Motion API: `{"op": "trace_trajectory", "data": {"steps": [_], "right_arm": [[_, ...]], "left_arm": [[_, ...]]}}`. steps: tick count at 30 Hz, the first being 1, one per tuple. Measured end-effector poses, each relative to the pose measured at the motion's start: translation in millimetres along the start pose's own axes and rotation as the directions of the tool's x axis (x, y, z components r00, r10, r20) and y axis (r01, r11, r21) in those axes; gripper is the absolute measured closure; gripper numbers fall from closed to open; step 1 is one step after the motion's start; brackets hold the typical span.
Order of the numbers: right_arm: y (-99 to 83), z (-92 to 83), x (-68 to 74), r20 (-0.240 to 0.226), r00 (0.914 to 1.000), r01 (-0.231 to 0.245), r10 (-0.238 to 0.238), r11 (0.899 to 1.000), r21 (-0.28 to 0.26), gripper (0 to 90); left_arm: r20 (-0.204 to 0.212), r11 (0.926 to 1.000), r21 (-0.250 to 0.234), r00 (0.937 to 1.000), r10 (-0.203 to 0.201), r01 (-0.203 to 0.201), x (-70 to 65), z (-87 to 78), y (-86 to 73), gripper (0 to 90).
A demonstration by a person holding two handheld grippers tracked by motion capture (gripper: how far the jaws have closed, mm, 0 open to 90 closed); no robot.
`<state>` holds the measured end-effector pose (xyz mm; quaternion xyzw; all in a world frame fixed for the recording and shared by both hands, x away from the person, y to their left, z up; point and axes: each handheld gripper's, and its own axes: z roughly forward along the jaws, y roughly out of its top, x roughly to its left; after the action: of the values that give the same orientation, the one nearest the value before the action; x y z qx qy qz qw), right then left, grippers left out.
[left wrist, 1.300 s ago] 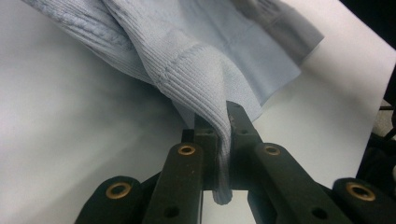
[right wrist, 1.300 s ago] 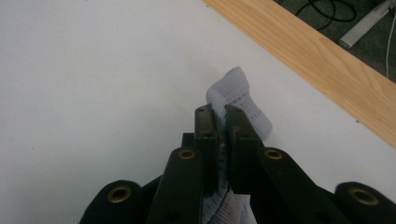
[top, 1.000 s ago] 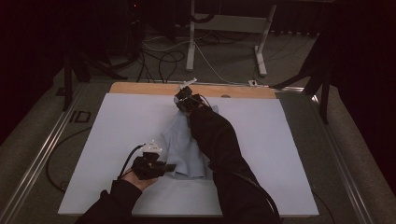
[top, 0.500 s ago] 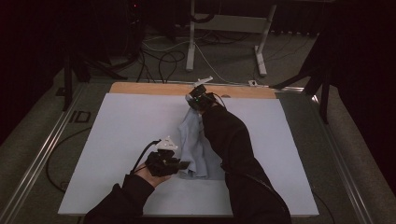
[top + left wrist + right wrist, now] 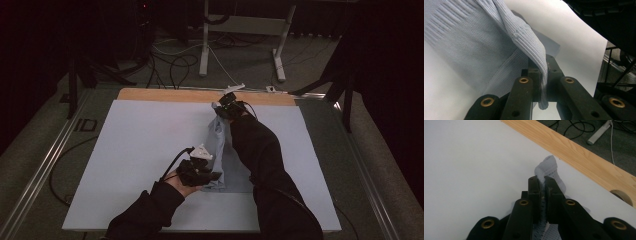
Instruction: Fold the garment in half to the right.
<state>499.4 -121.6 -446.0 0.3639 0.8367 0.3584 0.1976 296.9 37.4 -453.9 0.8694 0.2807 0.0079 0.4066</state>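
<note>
A light blue knit garment (image 5: 220,150) lies stretched lengthwise on the white table cover (image 5: 140,150), lifted at both ends. My left gripper (image 5: 210,177) holds its near end, shut on a fold of the ribbed cloth (image 5: 534,50) that runs up between the jaws. At the far end my right gripper (image 5: 220,107) is shut on another bunch of the same knit (image 5: 547,165), which pokes out past the jaw tips. A dark sleeve (image 5: 260,150) covers part of the garment's right side.
A bare wooden strip (image 5: 170,95) runs along the table's far edge, with a round hole (image 5: 622,196) in it near the right gripper. Behind the table stand a white frame (image 5: 205,45) and cables on the floor. Metal rails (image 5: 45,165) flank the table.
Both grippers have carried the garment to the right across the table. The cloth, spread wider before, now hangs as a narrower strip between them.
</note>
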Motion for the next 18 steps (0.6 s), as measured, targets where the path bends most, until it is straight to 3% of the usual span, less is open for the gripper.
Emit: {"op": "trace_trajectory", "data": {"steps": [16,18], "right_arm": [[-25.6,9.3,-20.8,0.004,0.9994,-0.033,0.033,0.999,0.012,85.0],[-27.9,10.9,-22.7,0.004,0.9994,-0.034,0.034,0.999,0.013,85.1]], "left_arm": [[0.016,0.9994,0.035,0.9999,-0.003,0.003,-3.0,37.0,9.0,86.3],[0.011,0.9988,0.045,0.9998,-0.020,0.019,-2.1,42.2,9.2,86.4]]}}
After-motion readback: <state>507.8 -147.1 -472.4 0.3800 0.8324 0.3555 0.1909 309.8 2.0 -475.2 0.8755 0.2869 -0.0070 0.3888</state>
